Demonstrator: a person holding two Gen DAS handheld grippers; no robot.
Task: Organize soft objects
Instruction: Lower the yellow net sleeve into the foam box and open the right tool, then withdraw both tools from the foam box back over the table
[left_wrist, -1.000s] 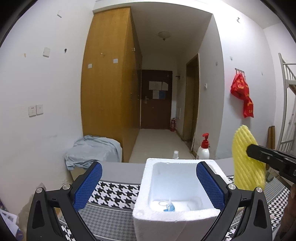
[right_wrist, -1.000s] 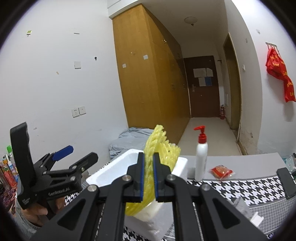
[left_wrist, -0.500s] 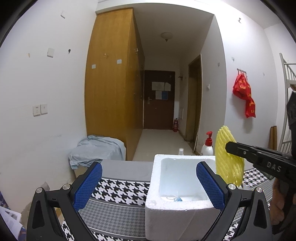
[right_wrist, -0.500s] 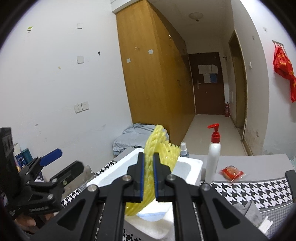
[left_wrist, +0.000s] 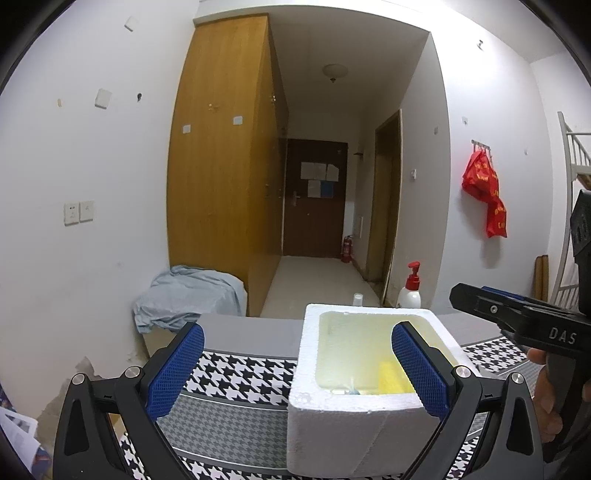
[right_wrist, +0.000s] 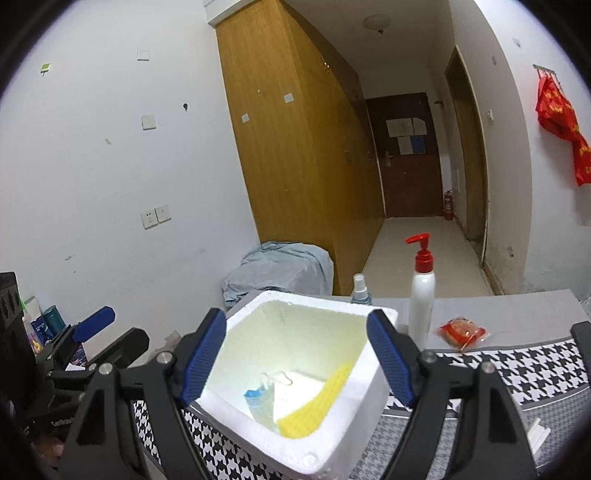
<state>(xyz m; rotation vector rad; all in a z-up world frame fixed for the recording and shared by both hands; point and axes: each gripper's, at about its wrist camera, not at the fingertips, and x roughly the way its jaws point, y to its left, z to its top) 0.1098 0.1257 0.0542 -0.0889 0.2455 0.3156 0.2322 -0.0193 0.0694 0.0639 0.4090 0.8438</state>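
Right gripper (right_wrist: 297, 352) spread wide, empty, over foam box (right_wrist: 314, 459). Yellow foam net (right_wrist: 317, 402) inside, part hidden by wall. Left gripper (left_wrist: 297, 367) wide, empty.

"DAS" in pale capitals on the black body of the right gripper (left_wrist: 517, 317), at about 3 o'clock in the left wrist view. Part of a white word, seemingly starting "Gen", on the black body of the left gripper (right_wrist: 107, 328) at about 8 o'clock in the right wrist view, cut off by the edge and not fully readable. Yellow characters on the red bag (left_wrist: 484, 192) hanging from wall hooks at 2 o'clock, too blurred to read. Paper sheets (left_wrist: 319, 179) on the dark door at the far end of the hallway, print too small to make out.
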